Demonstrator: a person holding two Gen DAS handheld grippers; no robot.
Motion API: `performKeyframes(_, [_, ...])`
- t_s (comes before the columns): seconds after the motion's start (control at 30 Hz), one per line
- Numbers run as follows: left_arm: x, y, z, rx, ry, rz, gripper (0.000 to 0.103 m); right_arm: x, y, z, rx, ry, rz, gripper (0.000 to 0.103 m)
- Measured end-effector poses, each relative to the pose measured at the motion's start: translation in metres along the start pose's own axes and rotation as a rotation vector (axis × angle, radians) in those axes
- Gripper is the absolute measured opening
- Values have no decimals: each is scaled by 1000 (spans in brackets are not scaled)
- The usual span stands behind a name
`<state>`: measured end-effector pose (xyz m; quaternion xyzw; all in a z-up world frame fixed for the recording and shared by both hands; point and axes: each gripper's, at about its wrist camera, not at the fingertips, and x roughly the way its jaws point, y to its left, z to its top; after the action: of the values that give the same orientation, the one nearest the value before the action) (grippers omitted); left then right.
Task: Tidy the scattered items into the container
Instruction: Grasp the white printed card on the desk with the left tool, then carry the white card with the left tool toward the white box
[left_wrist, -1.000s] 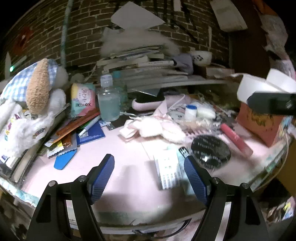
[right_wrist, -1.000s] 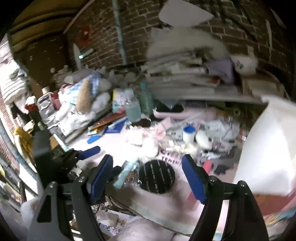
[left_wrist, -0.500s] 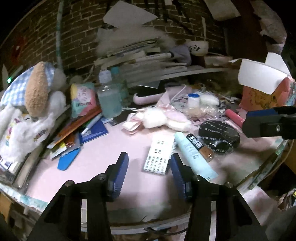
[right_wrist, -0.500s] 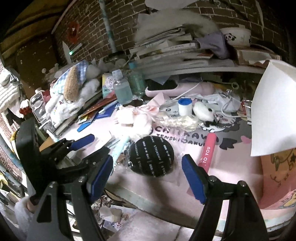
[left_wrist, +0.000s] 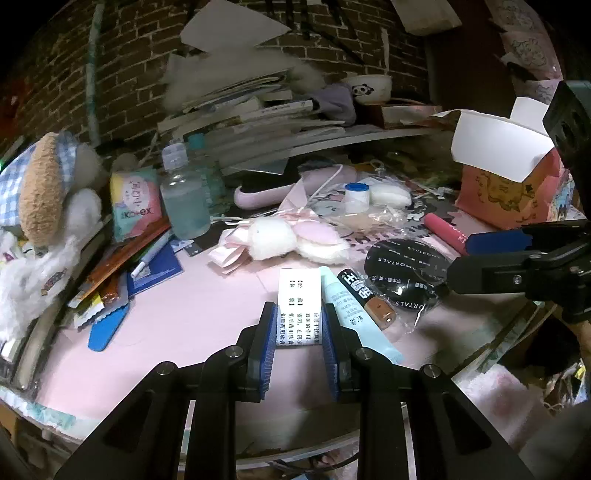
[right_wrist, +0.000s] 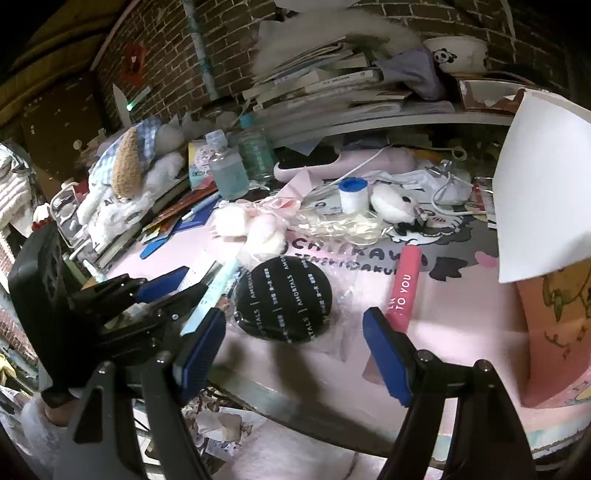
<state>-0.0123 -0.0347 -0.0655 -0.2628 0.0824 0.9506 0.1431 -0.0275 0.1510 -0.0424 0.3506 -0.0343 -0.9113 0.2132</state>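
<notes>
Left wrist view: across a cluttered pink table, the pink box with raised white flaps stands open at the far right edge, well apart from the left gripper, whose blue pads sit closed against both sides of a small white printed carton lying near the front edge. The right gripper hovers wide open and empty above a black round pouch. The pick-up appears under way; next, presumably, lift the carton clear of the pale blue tube just beside it and carry it to the box.

black pouch: "AMORTALS" | pink tube: "TO YOU" | packet: "Kotex"
</notes>
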Motion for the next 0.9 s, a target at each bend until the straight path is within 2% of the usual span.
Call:
performKeyframes(0.27, [-3, 2, 11, -12, -21, -4, 18, -4, 1, -2, -11, -31, -31, 74])
performKeyframes(0.53, [-14, 1, 42, -11, -87, -26, 18, -12, 1, -3, -25, -85, -76, 74])
performKeyframes(0.8, [-24, -23, 90, 20, -168, -133, 18, -21, -13, -1, 22, -127, -121, 74])
performKeyframes(0.9, [-25, -36, 109, 34, -194, -203, 18, -24, -17, 0, 39, -137, -135, 74])
